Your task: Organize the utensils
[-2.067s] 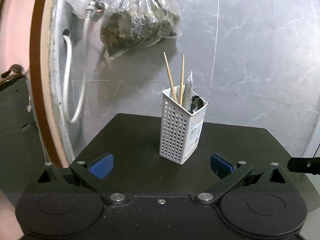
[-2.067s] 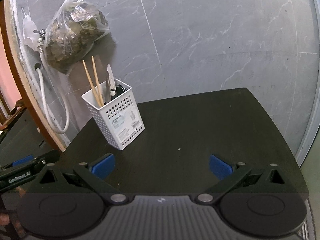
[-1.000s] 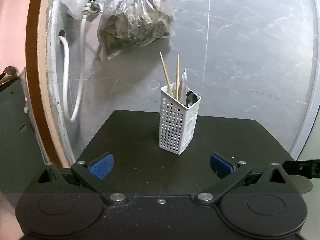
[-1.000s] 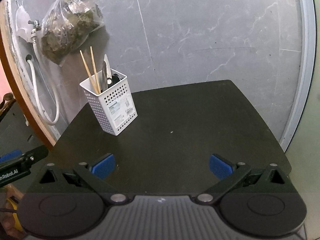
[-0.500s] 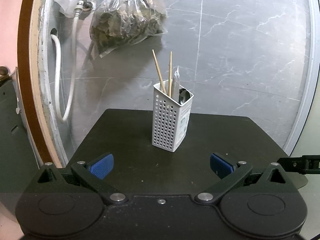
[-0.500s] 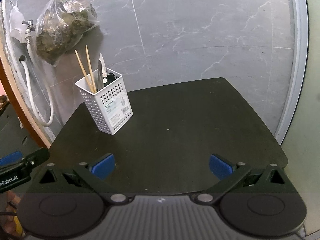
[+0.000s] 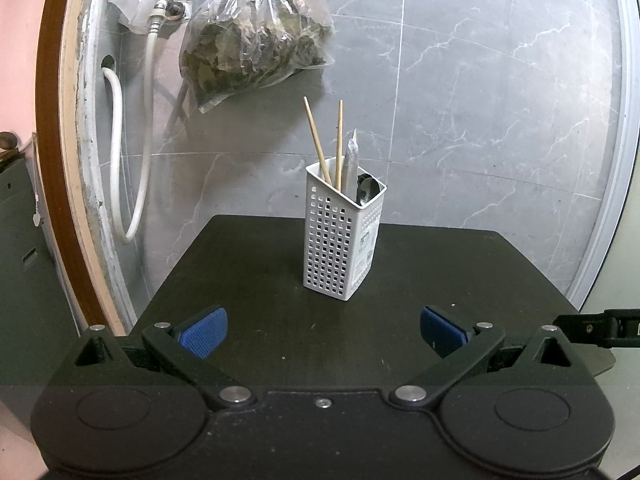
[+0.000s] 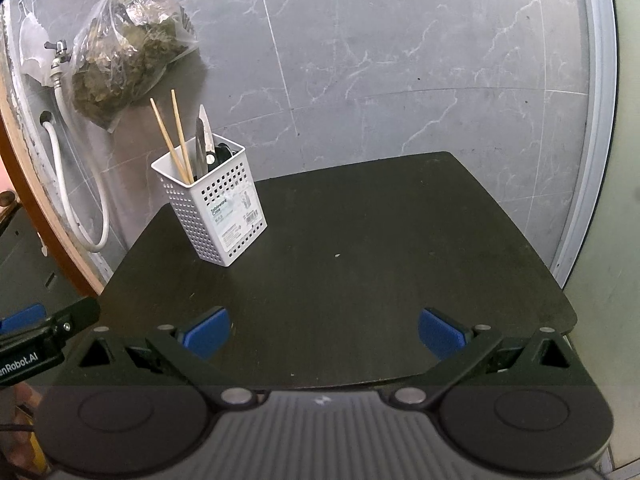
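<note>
On the dark table (image 8: 360, 280), near its back left corner, stands a white perforated holder (image 8: 212, 216) with two chopsticks (image 8: 176, 140), a knife (image 8: 203, 140) and a spoon (image 7: 366, 192) upright inside. Both the left gripper (image 7: 324, 330) and the right gripper (image 8: 324, 334) hover at the near edge, jaws spread wide, holding nothing.

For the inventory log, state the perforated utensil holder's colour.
White; the perforated plastic utensil holder shows best in the right wrist view.
</note>
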`<move>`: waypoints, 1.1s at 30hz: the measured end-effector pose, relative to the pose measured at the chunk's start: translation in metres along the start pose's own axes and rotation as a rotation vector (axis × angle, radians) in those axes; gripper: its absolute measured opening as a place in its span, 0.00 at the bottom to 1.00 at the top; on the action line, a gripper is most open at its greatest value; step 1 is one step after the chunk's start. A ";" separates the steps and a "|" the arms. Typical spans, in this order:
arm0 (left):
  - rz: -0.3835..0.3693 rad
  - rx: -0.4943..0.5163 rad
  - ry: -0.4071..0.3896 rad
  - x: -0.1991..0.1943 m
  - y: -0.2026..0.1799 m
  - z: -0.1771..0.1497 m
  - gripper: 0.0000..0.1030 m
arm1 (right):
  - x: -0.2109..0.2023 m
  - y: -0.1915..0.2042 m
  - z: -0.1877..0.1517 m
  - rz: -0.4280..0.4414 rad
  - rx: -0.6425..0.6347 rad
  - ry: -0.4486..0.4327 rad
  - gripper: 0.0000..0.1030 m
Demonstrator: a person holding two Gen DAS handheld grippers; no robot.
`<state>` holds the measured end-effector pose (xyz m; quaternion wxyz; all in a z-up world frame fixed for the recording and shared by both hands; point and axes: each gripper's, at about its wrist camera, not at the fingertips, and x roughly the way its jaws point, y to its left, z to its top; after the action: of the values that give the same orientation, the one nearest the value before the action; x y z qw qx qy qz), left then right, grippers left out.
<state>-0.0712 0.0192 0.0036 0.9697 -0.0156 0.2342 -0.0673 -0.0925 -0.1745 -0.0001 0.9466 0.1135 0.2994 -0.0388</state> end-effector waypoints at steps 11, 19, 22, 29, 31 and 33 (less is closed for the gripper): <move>0.010 -0.006 0.005 0.000 -0.001 0.000 0.99 | 0.001 0.001 0.000 0.002 0.000 0.003 1.00; 0.017 -0.011 0.006 0.001 -0.001 -0.001 0.99 | 0.001 0.002 0.000 0.002 0.001 0.003 1.00; 0.017 -0.013 0.007 0.001 0.000 -0.001 0.99 | 0.001 0.002 0.000 0.002 0.000 0.003 1.00; 0.017 -0.013 0.010 0.001 0.001 -0.002 0.99 | 0.002 0.002 0.000 0.003 0.001 0.006 1.00; 0.018 -0.014 0.010 0.001 0.002 -0.002 0.99 | 0.003 0.003 0.000 0.005 0.001 0.007 1.00; 0.018 -0.014 0.010 0.001 0.002 -0.001 0.99 | 0.003 0.003 0.000 0.005 0.002 0.007 1.00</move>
<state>-0.0707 0.0206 0.0017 0.9689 -0.0200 0.2398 -0.0569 -0.0900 -0.1715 -0.0015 0.9454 0.1151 0.3026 -0.0364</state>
